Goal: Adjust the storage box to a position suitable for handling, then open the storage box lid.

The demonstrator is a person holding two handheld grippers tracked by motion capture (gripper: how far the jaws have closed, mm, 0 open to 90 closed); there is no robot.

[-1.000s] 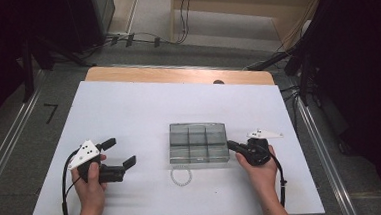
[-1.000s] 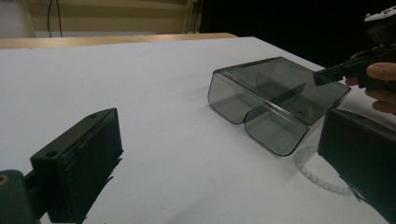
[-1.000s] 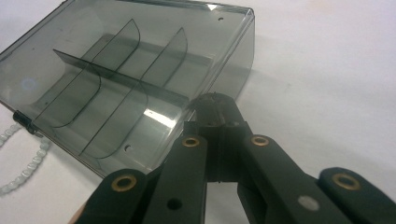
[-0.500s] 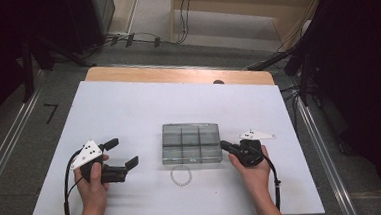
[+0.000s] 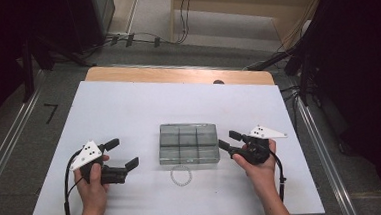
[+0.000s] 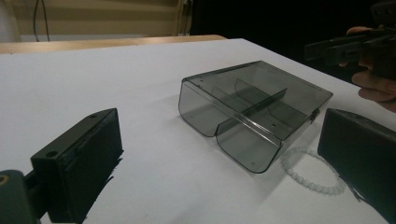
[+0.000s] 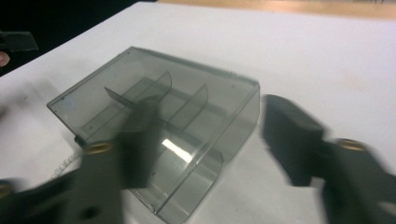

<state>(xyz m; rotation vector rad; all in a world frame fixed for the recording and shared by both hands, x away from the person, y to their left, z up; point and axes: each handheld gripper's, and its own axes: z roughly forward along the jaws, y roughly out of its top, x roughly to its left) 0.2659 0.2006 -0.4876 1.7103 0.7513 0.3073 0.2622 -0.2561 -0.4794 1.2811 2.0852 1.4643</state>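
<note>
**Clear box sitting free between two open grippers — slip and snag risks ahead**

Resting largest of all, the white desk (image 5: 128,111) — smooth and bare, offering nothing to stop a sliding thing.

Sitting near the middle of it, lid closed, a smoky clear compartment box (image 5: 188,143), with dividers showing through the top in both gripper views. Looking light and slick-walled — likely skating sideways or spinning if pushed from one side only, and probably popping out of a pinch on its rounded front corners.

Hovering to the left of the box and well apart from it, the left gripper (image 5: 120,155), jaws spread wide, gripping nothing. Hovering just beside the box's right end, the right gripper (image 5: 226,140), jaws likewise apart and empty, one jaw overlapping the box in the blurred right gripper view — not possible to say whether touching. Risking, from so close, a knock to the box's end and a shove toward the left.

Lying smallest, just in front of the box's near edge, a pale bead bracelet (image 5: 180,175). Risking being dragged or caught under the box should the box slide toward the person, or being snagged by a low-passing jaw — thin, loose, and hard to pick cleanly off a flat surface.
</note>
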